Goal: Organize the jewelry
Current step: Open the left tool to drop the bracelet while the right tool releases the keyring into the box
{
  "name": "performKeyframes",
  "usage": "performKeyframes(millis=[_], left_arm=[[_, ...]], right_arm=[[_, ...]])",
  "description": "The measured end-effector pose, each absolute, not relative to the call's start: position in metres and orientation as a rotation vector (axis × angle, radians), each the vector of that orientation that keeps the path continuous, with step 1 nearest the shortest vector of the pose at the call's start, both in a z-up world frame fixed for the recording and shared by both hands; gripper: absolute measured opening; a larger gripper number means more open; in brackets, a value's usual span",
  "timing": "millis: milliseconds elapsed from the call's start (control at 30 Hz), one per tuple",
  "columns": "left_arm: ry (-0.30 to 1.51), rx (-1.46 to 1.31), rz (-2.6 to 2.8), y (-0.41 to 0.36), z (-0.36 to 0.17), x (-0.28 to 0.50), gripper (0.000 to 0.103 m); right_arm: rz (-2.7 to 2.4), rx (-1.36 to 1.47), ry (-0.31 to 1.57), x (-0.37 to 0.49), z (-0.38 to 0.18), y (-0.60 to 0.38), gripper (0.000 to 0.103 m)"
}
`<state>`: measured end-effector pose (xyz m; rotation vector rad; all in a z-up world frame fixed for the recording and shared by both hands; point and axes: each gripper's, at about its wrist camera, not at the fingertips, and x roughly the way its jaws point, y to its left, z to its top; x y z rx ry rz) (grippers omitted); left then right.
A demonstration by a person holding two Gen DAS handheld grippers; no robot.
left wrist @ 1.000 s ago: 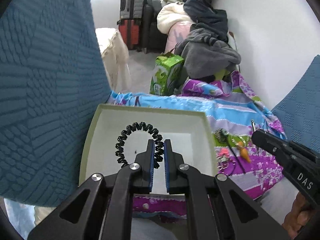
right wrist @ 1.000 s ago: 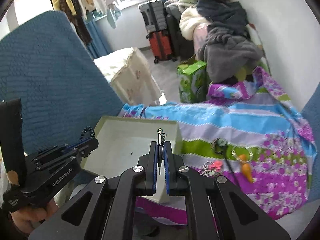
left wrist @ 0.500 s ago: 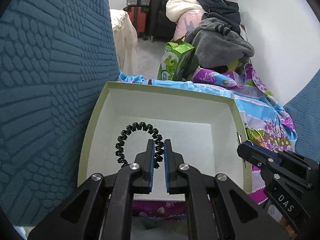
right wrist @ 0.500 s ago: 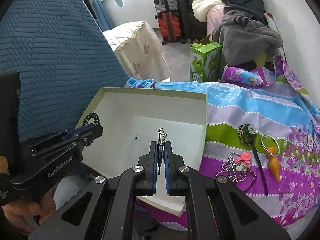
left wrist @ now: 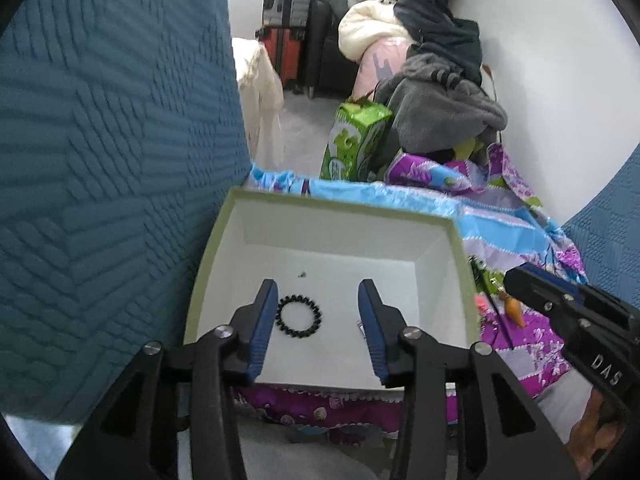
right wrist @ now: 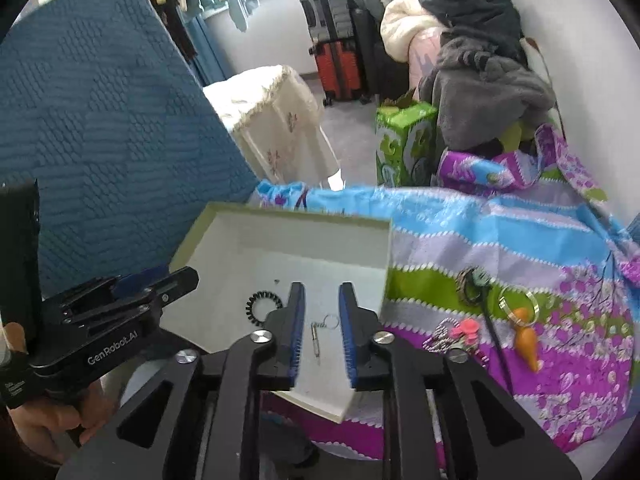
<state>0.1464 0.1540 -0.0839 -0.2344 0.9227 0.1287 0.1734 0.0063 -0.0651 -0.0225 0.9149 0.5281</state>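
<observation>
**Two black handheld grippers with blue pads**

The left gripper has matte black angular fingers with ribbed blue pads and round silver screws at the pivots. The right gripper is built alike. At nine o'clock in the right view, white lettering reads "GenRobot.AI"; at four o'clock in the left view, "DAS".

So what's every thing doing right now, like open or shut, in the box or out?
left gripper: open, jaws just opened, holding nothing.
right gripper: open, jaws just opened, holding nothing.
white box: lidless, on the bedsheet.
black coil band: lying loose in the box.
metal keychain: lying in the box.
carrot charm: out on the bedsheet.
</observation>
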Motion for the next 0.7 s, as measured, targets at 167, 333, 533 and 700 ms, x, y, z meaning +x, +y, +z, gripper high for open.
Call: performKeyframes(millis=[167, 333, 533, 700], left_arm=[[0.86, -0.232, 0.131, 0.143, -0.049, 0.138, 0.048], [0.804, -0.238, 0.127, 0.129, -0.023, 0.131, 0.048], [0.758, -0.235, 0.108, 0.106, 0.001, 0.125, 0.048], [0.715, -0.228, 0.084, 0.084, 0.017, 0.122, 0.048]], right_arm=[[0.528, -0.024, 0.845, 0.167, -0.028, -0.012, 0.019], [0.535, -0.032, 0.784, 0.159, 0.002, -0.036, 0.019], [0.527, -0.03, 0.728, 0.149, 0.025, -0.066, 0.019], [0.515, -0.026, 0.692, 0.142, 0.04, -0.091, 0.019]])
